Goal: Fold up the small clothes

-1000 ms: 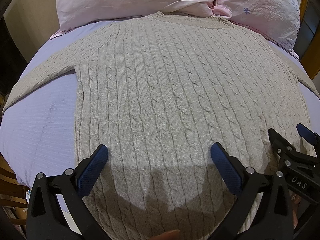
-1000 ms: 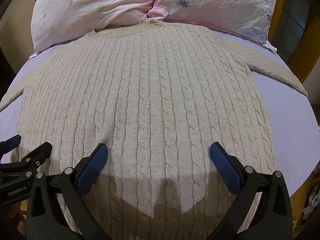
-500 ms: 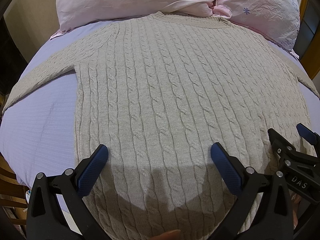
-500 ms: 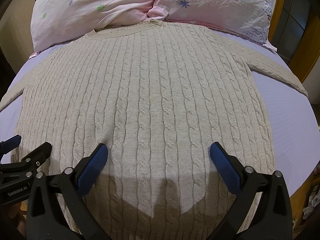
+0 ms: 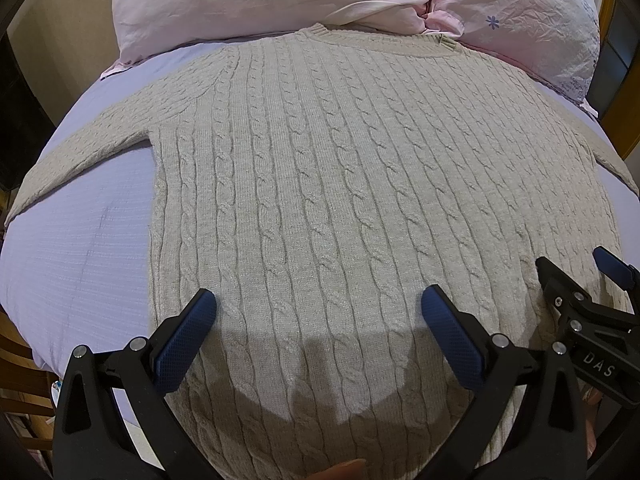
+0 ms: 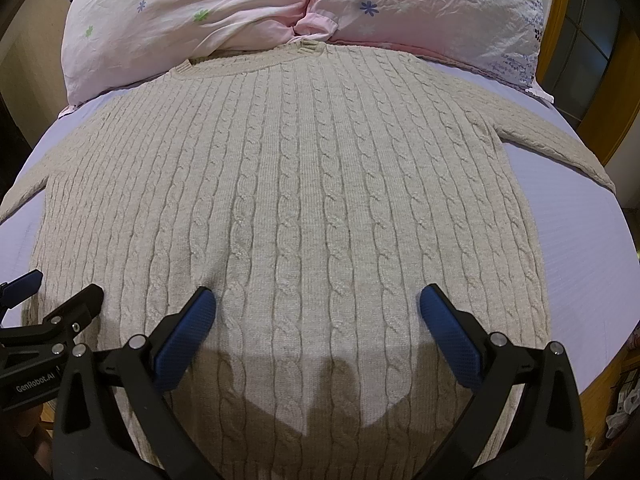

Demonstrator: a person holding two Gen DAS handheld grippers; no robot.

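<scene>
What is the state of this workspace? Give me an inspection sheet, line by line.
Surface: lilac bed sheet, smooth.
Job's things: beige cable-knit sweater lying flat, unfolded, sleeves spread out, neck toward the pillows.
Clutter: nothing seen.
Grippers: left gripper open, above the sweater's lower part; right gripper open, likewise; neither holds anything.
Cables: nothing seen.
Surroundings: two pink floral pillows at the head; wooden frame at right.

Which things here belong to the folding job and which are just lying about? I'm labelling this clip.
Job:
beige cable-knit sweater, spread flat
left gripper, open above the hem
right gripper, open above the hem

Lying about:
pink floral pillows
lavender bedsheet
</scene>
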